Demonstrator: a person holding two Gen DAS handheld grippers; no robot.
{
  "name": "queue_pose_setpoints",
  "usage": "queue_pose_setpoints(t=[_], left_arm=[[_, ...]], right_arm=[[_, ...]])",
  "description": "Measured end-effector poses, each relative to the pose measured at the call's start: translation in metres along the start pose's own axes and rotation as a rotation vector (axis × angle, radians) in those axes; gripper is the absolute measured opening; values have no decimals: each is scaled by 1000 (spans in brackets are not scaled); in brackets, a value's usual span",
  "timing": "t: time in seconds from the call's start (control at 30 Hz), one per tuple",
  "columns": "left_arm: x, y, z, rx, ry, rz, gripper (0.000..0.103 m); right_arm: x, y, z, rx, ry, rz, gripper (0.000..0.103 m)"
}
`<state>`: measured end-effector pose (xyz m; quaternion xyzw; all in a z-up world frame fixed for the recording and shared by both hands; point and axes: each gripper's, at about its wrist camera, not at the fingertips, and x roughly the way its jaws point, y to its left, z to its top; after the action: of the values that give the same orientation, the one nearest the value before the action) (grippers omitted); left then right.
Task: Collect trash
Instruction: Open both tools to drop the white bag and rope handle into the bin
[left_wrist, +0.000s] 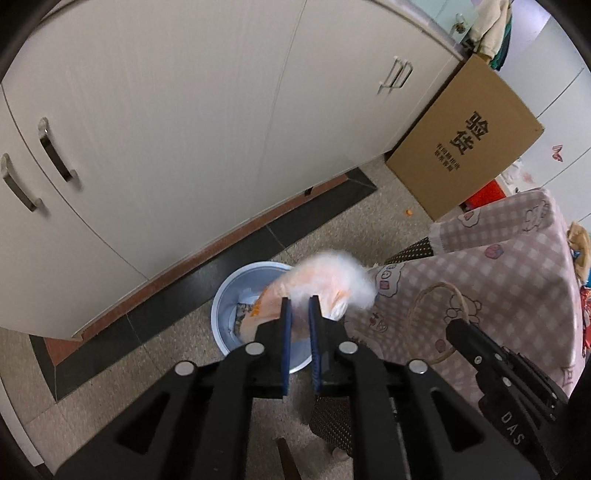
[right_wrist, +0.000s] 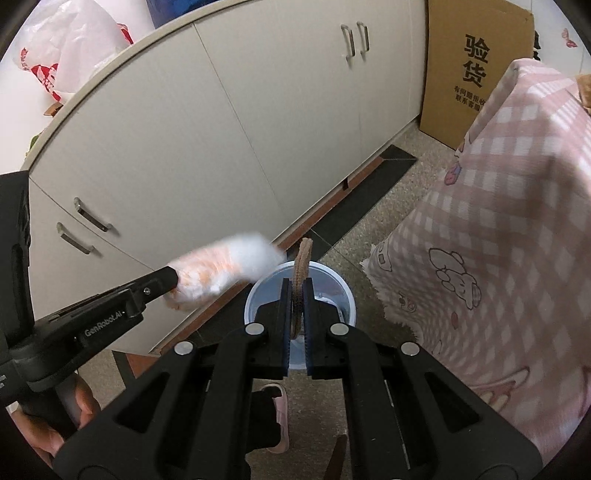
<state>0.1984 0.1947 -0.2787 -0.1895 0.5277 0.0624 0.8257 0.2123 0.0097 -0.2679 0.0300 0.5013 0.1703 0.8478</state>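
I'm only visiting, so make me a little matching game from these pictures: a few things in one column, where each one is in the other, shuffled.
Things:
1. orange and white wrapper
2. brown string loop
3. blue bin
4. cardboard box

Places:
A. on the floor by the cabinet
B. between the left gripper's fingers
C. leaning beside the pink checked cloth
D. pinched in the right gripper

Pairs: 1-B, 2-D, 3-A, 4-C

The left gripper (left_wrist: 299, 301) pinches a blurred orange-and-white plastic wrapper (left_wrist: 325, 284) over the pale blue round plastic bin (left_wrist: 229, 295); at three o'clock, the right gripper (left_wrist: 456, 328) grips a brown cord loop (left_wrist: 443, 286).
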Motion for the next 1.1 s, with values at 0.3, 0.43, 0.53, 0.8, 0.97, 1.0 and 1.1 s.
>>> queue_pose_setpoints(t=[0.3,0.43,0.53,0.8,0.97,1.0,1.1], left_arm=[[9,1,1,-19,11,19,46],[7,3,2,-20,5,25,49],[6,5,2,-24,1,32,51],[0,18,3,-64,-17,45,53],[-7,24,4,-88,-37,63,54],[-9,25,4,-92,-43,69,54],[-15,26,6,-93,-61,80,54]], right_arm=[[17,1,-1,-6,32,5,6],[21,7,0,-13,37,10,6],[24,11,0,-18,42,18,6],[27,27,8,-49,29,40,7],[29,36,15,-58,10,49,9],[30,37,16,-54,12,53,11],[29,39,16,-56,4,54,36]])
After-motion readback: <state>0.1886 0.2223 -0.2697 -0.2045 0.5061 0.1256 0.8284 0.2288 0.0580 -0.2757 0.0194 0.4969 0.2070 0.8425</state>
